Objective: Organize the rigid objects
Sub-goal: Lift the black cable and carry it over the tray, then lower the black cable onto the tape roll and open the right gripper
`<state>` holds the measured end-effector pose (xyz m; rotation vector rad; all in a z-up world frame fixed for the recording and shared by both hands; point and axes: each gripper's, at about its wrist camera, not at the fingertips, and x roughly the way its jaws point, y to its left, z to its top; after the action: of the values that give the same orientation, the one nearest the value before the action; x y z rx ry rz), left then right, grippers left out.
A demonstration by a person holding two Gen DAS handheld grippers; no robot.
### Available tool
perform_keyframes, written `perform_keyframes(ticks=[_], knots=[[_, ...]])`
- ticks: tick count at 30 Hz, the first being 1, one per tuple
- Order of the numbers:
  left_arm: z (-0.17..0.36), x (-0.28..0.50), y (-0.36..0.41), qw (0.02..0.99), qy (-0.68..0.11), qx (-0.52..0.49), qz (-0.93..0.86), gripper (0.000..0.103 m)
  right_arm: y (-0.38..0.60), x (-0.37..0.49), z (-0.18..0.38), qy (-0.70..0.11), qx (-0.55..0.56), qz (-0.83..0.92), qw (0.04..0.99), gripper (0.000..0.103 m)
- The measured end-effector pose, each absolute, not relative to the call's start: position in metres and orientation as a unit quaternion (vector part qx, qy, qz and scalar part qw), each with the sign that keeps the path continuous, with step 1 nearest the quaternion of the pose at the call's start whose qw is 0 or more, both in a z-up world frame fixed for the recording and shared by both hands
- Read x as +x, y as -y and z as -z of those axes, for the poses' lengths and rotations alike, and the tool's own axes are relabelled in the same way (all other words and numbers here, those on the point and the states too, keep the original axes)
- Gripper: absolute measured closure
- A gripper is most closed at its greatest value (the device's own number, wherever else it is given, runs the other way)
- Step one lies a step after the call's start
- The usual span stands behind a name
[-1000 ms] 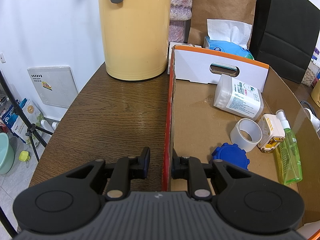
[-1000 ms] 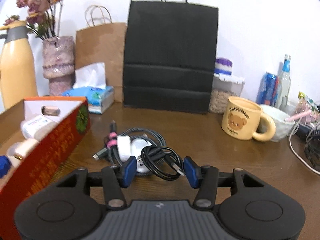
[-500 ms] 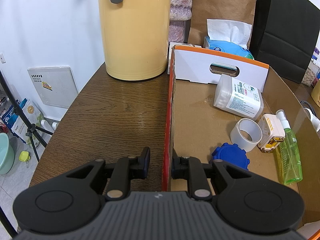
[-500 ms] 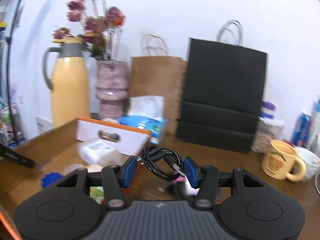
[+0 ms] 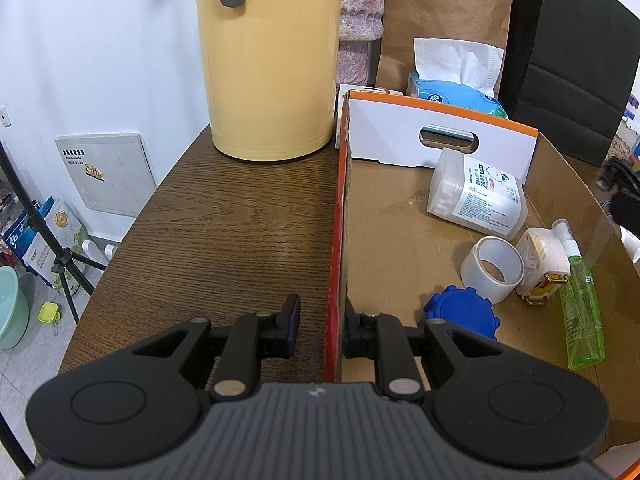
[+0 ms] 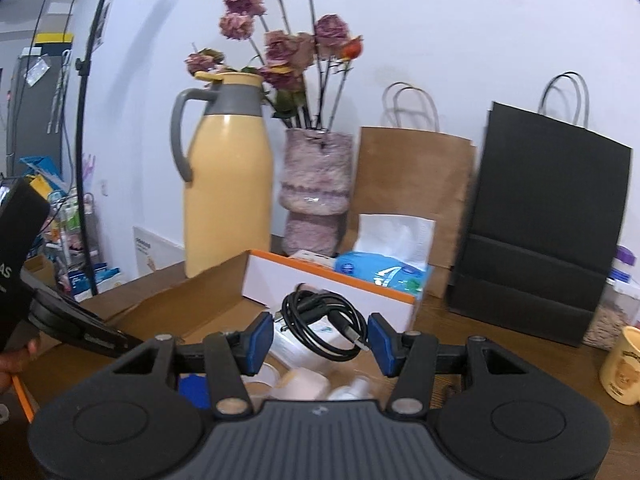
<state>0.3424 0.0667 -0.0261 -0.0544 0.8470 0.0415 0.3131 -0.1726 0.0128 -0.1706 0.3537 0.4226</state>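
My left gripper (image 5: 320, 326) is shut on the left wall of the open cardboard box (image 5: 340, 216), one finger on each side. Inside lie a white bottle (image 5: 478, 194), a tape roll (image 5: 492, 268), a cream and gold case (image 5: 542, 266), a green spray bottle (image 5: 582, 312) and a blue lid (image 5: 460, 318). My right gripper (image 6: 318, 338) is shut on a coiled black cable (image 6: 324, 326) and holds it in the air above the box (image 6: 192, 304).
A yellow jug (image 5: 268, 60) stands on the wooden table (image 5: 240, 220) behind the box's left side. A pink vase (image 6: 316, 192), tissue pack (image 6: 384, 270), brown bag (image 6: 412, 184) and black bag (image 6: 540, 236) line the back. A bear mug (image 6: 622, 366) sits right.
My right gripper has lifted the black cable off the table and carried it left, to above the box. The left gripper has kept its hold on the box wall.
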Motion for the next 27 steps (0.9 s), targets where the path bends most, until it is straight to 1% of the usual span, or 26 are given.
perform_keyframes(ticks=[15,19,21,23,24,25,26,27], knots=[[0.026,0.342,-0.066,0.911,-0.411,-0.026,-0.02,0.083,0.137,0.325,-0.004,-0.198,-0.115,-0.235,0.945,0.052],[0.026,0.342,-0.066,0.911,-0.411,-0.026,-0.02,0.083,0.137,0.326,-0.003,-0.201,-0.114,-0.232,0.945,0.05],[0.026,0.342,-0.066,0.911,-0.411,-0.026,-0.02,0.083,0.138,0.325,-0.003,-0.2,-0.113,-0.231,0.946,0.043],[0.026,0.342,-0.066,0.911,-0.411,-0.026,-0.02,0.083,0.139,0.324,-0.004,-0.196,-0.112,-0.229,0.947,0.028],[0.026,0.342,-0.066,0.911,-0.411,-0.026,-0.02,0.083,0.138,0.324,-0.004,-0.195,-0.113,-0.226,0.948,0.023],[0.026,0.342,-0.066,0.911,-0.411,-0.026,-0.02,0.083,0.139,0.323,-0.004,-0.192,-0.114,-0.223,0.949,0.016],[0.026,0.342,-0.066,0.911,-0.411,-0.026,-0.02,0.083,0.139,0.322,-0.005,-0.189,-0.115,-0.221,0.95,0.011],[0.026,0.342,-0.067,0.911,-0.411,-0.026,-0.02,0.083,0.139,0.321,-0.005,-0.187,-0.116,-0.221,0.95,0.008]])
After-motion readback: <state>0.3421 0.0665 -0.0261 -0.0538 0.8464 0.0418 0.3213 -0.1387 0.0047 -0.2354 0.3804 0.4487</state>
